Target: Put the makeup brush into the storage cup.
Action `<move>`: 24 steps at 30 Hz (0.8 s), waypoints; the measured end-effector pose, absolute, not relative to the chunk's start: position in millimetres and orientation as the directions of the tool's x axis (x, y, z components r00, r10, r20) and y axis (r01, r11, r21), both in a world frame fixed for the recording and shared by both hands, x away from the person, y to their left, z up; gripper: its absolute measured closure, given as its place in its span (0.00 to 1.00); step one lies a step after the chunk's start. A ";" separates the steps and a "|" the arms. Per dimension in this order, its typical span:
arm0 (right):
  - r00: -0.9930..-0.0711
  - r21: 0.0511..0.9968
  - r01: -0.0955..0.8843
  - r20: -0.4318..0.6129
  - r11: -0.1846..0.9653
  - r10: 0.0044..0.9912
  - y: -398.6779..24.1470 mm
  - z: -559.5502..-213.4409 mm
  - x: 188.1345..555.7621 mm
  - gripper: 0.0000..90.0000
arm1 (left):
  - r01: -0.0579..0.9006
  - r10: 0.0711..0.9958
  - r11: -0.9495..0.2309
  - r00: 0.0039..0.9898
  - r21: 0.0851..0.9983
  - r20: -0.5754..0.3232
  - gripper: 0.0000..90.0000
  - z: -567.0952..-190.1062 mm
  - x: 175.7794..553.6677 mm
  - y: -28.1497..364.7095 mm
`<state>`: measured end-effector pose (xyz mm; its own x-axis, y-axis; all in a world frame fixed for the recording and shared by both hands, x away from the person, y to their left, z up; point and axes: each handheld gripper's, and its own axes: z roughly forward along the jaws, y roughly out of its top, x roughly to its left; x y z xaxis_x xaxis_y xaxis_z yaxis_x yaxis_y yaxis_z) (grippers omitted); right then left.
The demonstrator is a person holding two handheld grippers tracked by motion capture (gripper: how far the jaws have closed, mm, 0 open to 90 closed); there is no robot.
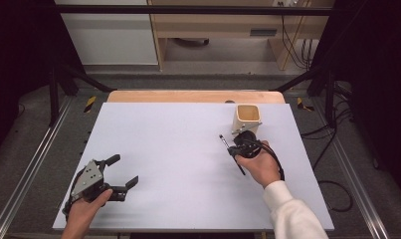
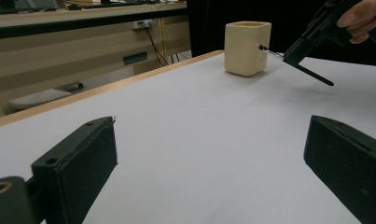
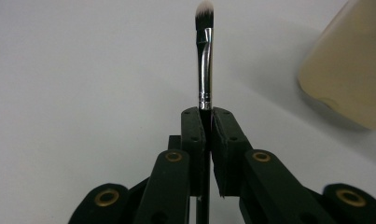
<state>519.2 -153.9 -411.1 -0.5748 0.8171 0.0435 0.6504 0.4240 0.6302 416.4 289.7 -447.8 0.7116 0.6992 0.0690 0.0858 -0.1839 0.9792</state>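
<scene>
A thin makeup brush [image 3: 205,56] with a silver ferrule, pale bristle tip and black handle is clamped in my right gripper [image 3: 206,114], which is shut on the handle just below the ferrule. In the high view the right gripper [image 1: 236,148] hangs above the white table just in front of the cup, with the brush [image 1: 232,152] slanting across it. A cream square cup [image 1: 248,118] stands upright at the back right; it shows too as a cup [image 2: 247,47] in the left gripper view. My left gripper [image 1: 124,172] rests open at the front left, nothing between its jaws.
The white table top [image 1: 178,149] lies on a wooden board with a dark frame around it. Cables trail on the floor at the right. A wooden desk and a white cabinet stand behind the table.
</scene>
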 end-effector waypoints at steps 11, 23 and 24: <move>-0.572 0.679 0.621 0.052 0.391 0.819 -159.2 -404.9 510.2 0.93 | 0.085 0.697 -0.193 0.713 0.977 0.075 0.02 -448.0 416.5 289.6; -0.585 0.796 0.517 0.061 0.314 0.809 -164.0 -396.3 490.7 0.93 | 0.080 0.718 -0.169 0.693 0.982 0.067 0.02 -446.3 416.8 291.4; -0.582 0.820 0.493 0.064 0.290 0.811 -165.1 -393.7 488.1 0.93 | 0.085 0.715 -0.169 0.696 0.982 0.063 0.02 -446.7 417.0 290.6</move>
